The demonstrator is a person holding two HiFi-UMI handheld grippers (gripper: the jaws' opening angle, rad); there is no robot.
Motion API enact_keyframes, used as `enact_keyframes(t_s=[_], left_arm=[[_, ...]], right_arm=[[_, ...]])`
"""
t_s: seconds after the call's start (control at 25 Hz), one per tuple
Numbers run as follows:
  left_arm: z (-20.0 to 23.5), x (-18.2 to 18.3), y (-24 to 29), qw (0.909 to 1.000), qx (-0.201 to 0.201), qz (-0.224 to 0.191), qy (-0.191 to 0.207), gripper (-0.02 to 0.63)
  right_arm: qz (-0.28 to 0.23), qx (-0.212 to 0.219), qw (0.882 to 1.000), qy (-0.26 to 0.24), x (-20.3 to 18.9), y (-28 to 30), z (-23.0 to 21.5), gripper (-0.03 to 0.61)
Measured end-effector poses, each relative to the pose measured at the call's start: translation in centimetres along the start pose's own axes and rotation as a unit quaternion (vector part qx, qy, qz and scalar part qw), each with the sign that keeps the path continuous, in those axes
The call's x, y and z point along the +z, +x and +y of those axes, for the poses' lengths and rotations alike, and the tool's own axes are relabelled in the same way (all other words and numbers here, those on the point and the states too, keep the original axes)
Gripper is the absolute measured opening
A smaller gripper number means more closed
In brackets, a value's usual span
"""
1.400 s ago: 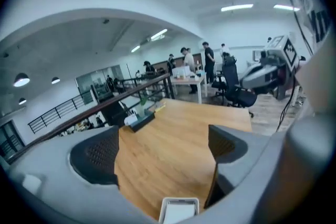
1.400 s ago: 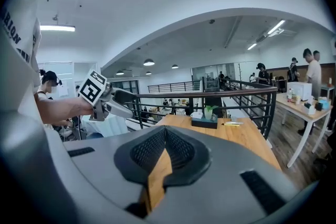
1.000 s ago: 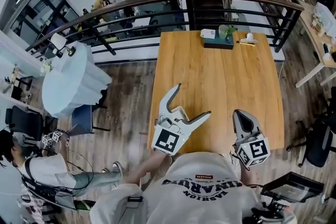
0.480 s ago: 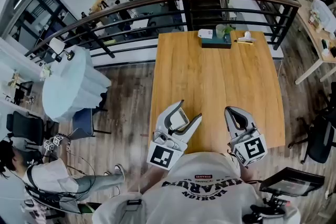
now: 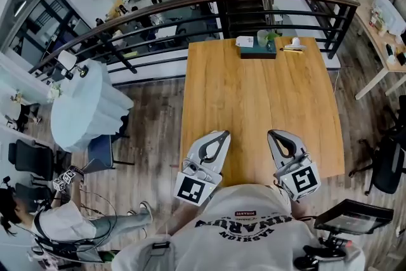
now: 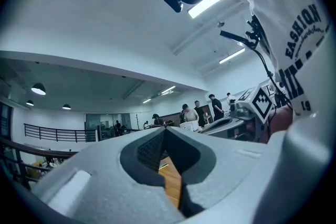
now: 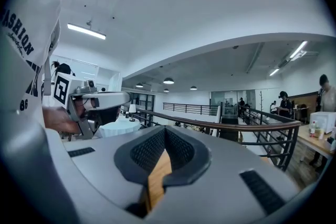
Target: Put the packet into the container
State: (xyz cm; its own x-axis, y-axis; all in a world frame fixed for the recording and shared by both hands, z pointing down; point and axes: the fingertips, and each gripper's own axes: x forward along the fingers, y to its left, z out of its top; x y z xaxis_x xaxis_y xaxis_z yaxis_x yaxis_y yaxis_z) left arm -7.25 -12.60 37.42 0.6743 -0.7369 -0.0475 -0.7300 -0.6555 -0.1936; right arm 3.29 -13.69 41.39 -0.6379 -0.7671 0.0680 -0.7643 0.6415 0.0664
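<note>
The left gripper [image 5: 222,134], at seven o'clock on the table [image 5: 254,98], has just been closing its jaws on nothing. The right gripper [image 5: 272,134], at five o'clock, is likewise clenched empty. Both seem parked before any reach. At twelve o'clock a small white shape, possibly the packet [image 5: 245,41], lies at the dark container's [image 5: 257,53] far-left edge. Its long axis seems to run nine-to-three.

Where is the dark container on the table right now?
In the head view, the dark container sits midway along the wooden table's far edge, just before the railing.
</note>
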Motion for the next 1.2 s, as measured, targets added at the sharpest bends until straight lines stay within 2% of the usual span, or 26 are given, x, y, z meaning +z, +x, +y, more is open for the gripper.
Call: enact_keyframes(t_s=[0.52, 0.6, 0.68, 0.72, 0.76, 0.84, 0.92, 0.96, 1.0, 1.04, 1.08, 1.12, 1.16, 1.2], left_arm=[[1.9, -1.0, -0.8, 0.9994, 0.034, 0.002, -0.011, 0.005], [2.5, -2.4, -1.1, 0.999, 0.041, 0.013, -0.015, 0.005], [4.3, -5.7, -1.7, 0.9966, 0.065, 0.029, -0.041, 0.005], [5.8, -8.5, -2.3, 0.9924, 0.09, 0.05, -0.068, 0.005], [7.4, -12.2, -3.2, 0.9839, 0.121, 0.083, -0.102, 0.005], [9.7, -21.0, -5.9, 0.9538, 0.182, 0.169, -0.169, 0.005], [10.0, -29.1, -8.9, 0.9174, 0.208, 0.247, -0.233, 0.005], [9.5, -32.2, -10.4, 0.8999, 0.208, 0.274, -0.268, 0.005], [8.7, -34.7, -11.8, 0.8829, 0.205, 0.295, -0.303, 0.005], [7.6, -36.6, -13.1, 0.8666, 0.197, 0.312, -0.336, 0.005], [6.3, -38.2, -14.4, 0.8512, 0.185, 0.327, -0.366, 0.006], [4.9, -39.5, -15.5, 0.8371, 0.17, 0.34, -0.394, 0.005], [3.5, -40.6, -16.6, 0.8245, 0.157, 0.348, -0.417, 0.006], [2.3, -41.5, -17.8, 0.8129, 0.152, 0.351, -0.439, 0.005]], right_arm=[[0.005, 0.003, 1.0, -0.001, -0.7, -0.3, 0.2, 0.008], [0.004, 0.005, 1.0, 0.003, -0.9, -0.2, 0.4, 0.008], [-0.001, 0.013, 1.0, 0.017, -0.8, -0.1, 0.7, 0.008], [-0.005, 0.02, 0.999, 0.028, -0.8, -0.1, 0.9, 0.008], [-0.005, 0.025, 0.999, 0.037, -1.0, 0.0, 1.1, 0.008], [0.018, 0.036, 0.998, 0.041, -2.7, 0.3, 1.3, 0.009], [0.098, 0.065, 0.993, 0.03, -7.2, 1.2, 2.3, 0.009], [0.153, 0.087, 0.984, 0.024, -10.2, 1.8, 3.1, 0.009], [0.21, 0.115, 0.971, 0.014, -13.3, 2.4, 4.3, 0.009], [0.266, 0.153, 0.952, -0.001, -16.3, 2.8, 6.0, 0.009], [0.32, 0.204, 0.925, -0.027, -19.2, 2.9, 8.1, 0.009], [0.371, 0.268, 0.887, -0.063, -22.2, 2.5, 10.6, 0.009], [0.416, 0.336, 0.838, -0.106, -25.0, 1.6, 13.0, 0.009], [0.451, 0.398, 0.784, -0.151, -27.6, 0.7, 15.1, 0.009]])
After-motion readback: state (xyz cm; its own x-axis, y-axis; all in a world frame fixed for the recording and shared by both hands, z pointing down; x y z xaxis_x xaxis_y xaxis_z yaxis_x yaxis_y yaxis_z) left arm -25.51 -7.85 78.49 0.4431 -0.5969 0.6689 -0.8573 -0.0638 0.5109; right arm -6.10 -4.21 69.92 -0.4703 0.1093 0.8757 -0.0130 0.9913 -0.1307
